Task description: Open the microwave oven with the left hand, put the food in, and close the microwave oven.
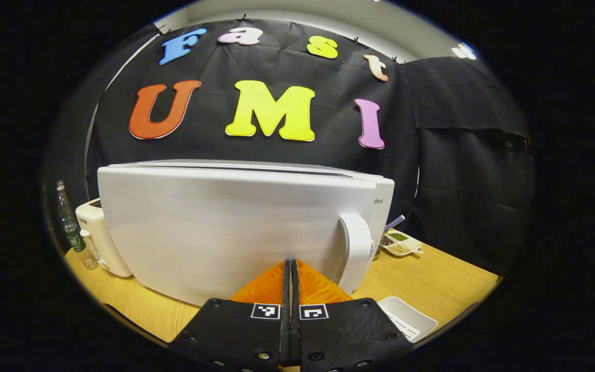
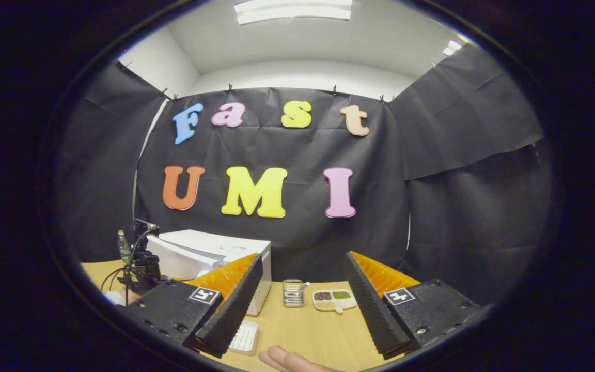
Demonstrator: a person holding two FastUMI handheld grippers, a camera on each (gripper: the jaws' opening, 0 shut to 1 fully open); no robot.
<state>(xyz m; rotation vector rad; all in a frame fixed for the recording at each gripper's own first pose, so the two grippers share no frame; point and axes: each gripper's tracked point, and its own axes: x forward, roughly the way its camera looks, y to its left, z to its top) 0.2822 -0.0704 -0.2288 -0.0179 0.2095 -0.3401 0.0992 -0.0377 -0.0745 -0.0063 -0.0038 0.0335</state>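
The microwave (image 1: 235,227) sits on the wooden table (image 1: 432,274), big, white and smooth, its door shut, with a rounded handle (image 1: 355,253) on the right. My left hand-held gripper (image 1: 291,281) is closed on nothing, just left of the handle, so it could slide off that slippery curve. My right hand-held gripper (image 2: 302,289) is wide open and empty.

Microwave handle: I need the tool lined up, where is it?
In the left gripper view the handle stands upright at the microwave door's right edge, just right of the shut left tool.
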